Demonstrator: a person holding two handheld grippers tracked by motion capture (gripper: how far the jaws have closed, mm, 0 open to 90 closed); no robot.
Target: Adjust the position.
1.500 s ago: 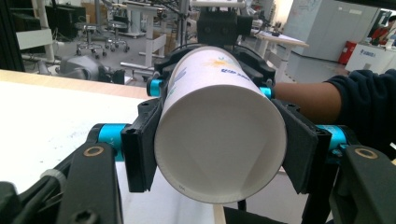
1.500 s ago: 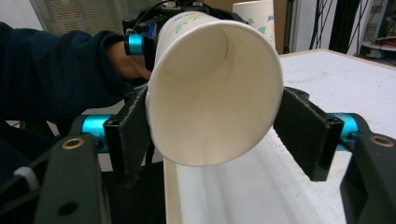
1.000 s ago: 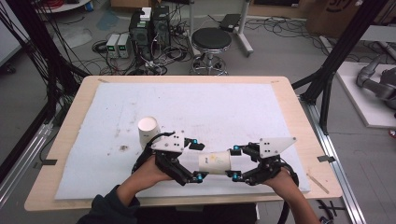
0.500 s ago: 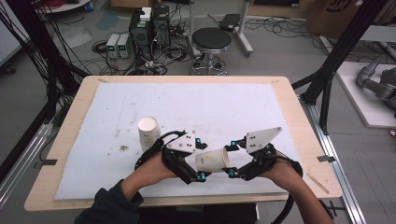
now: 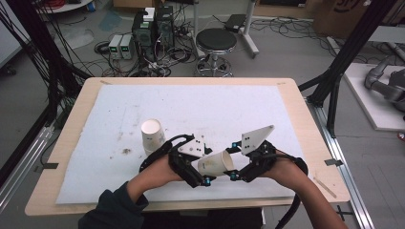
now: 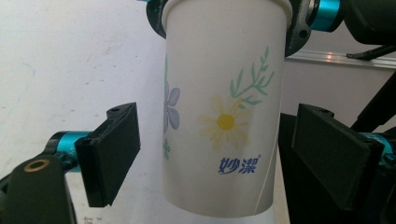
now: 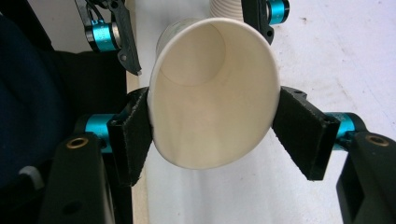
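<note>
While right gripper (image 7: 212, 135) clamps empty floral cup (image 7: 212, 93) | left gripper (image 6: 219, 154) jaws apart, just closing, astride it

The paper cup (image 6: 219, 116) is white, printed with a yellow daisy, a pale blue flower, green sprigs and blue lettering; its inside is plain cream; the fingers (image 6: 112, 154) are black on teal fittings; the worktop (image 5: 71, 143) is pale wood under a white mat (image 5: 215, 109).

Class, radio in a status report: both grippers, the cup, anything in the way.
Right gripper shut on the paper cup, rim squeezed oval. Left gripper open, jaws just closing in, cup base between them, untouched. Cup stack stands clear beside the left hand.
</note>
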